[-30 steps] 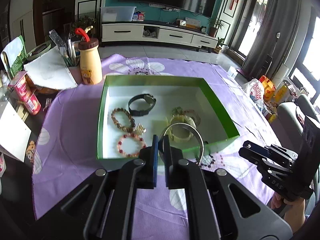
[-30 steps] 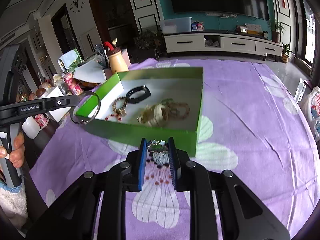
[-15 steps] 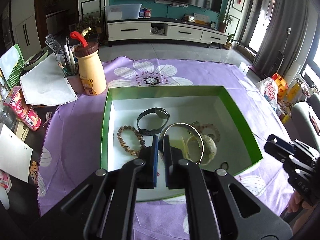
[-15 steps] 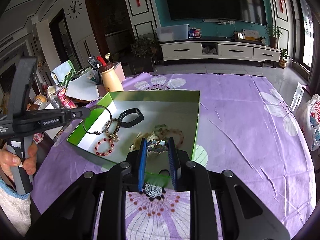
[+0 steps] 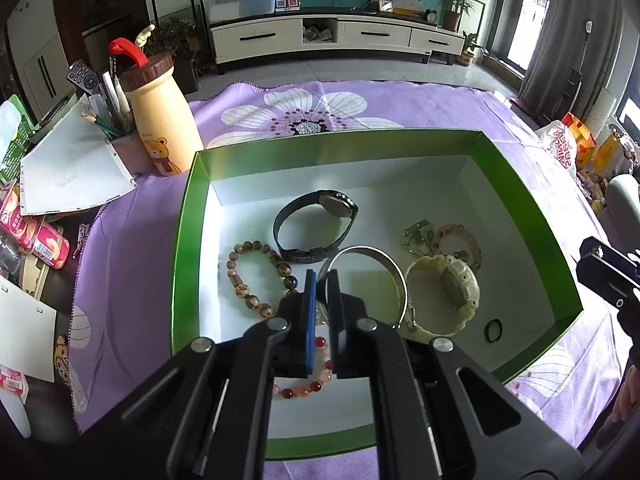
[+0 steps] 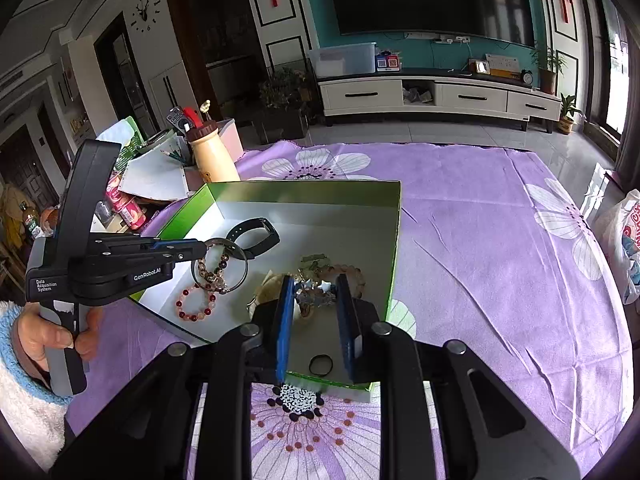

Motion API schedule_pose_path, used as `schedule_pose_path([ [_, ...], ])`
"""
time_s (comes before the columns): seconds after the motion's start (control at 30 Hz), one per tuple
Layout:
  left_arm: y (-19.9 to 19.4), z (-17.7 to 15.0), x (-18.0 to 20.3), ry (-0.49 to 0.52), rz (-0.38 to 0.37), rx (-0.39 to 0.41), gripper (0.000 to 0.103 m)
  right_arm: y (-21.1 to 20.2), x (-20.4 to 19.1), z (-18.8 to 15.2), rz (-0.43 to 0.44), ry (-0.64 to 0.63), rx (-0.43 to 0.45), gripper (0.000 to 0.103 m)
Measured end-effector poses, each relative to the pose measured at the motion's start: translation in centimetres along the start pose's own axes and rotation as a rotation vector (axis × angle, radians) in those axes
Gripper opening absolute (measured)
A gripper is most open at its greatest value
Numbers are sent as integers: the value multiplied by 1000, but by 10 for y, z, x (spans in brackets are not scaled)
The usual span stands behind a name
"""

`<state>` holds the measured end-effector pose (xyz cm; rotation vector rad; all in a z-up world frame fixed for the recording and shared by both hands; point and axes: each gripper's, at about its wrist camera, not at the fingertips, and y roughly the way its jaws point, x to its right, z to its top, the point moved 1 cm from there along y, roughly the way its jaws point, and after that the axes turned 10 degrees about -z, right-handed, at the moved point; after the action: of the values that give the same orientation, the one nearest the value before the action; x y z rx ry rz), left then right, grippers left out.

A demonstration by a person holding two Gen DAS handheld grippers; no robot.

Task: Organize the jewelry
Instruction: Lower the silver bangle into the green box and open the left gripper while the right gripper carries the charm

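Two grippers hang over an open green box [image 5: 188,216] that sits on a purple flowered tablecloth [image 6: 480,240]. The left gripper [image 5: 322,280] has its jaws clenched on the rim of a silver bangle [image 5: 394,276], which is held above the white floor of the box, over the middle of the jewelry. The right gripper [image 6: 316,300] grips a small silvery, glittering piece [image 6: 314,294] between its blue pads; what kind of piece it is cannot be told from either view. It is held above the near right part of the box. Lying inside the box: a black watch [image 5: 320,224] toward the far side, a brown bead bracelet [image 5: 248,276] at the left, a red bead bracelet [image 6: 196,304] near the front left, a cream watch [image 5: 448,292] at the right with a pink bead bracelet [image 5: 460,240] just behind it, and a small black ring [image 5: 493,330] near the front right corner. A yellow bear bottle [image 5: 160,120] with a brown cap stands beside the far left corner of the box, outside it. Loose papers [image 5: 72,168] and pink cans [image 5: 36,236] lie further left, off the cloth.
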<state>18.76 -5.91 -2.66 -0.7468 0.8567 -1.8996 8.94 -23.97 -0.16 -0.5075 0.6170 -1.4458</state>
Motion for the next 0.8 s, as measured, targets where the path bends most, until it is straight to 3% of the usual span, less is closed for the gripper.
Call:
schedule_pose_path([
  [0.8, 31, 2, 8, 36, 16, -69, 5, 13, 3, 3, -1, 11, -9, 21],
])
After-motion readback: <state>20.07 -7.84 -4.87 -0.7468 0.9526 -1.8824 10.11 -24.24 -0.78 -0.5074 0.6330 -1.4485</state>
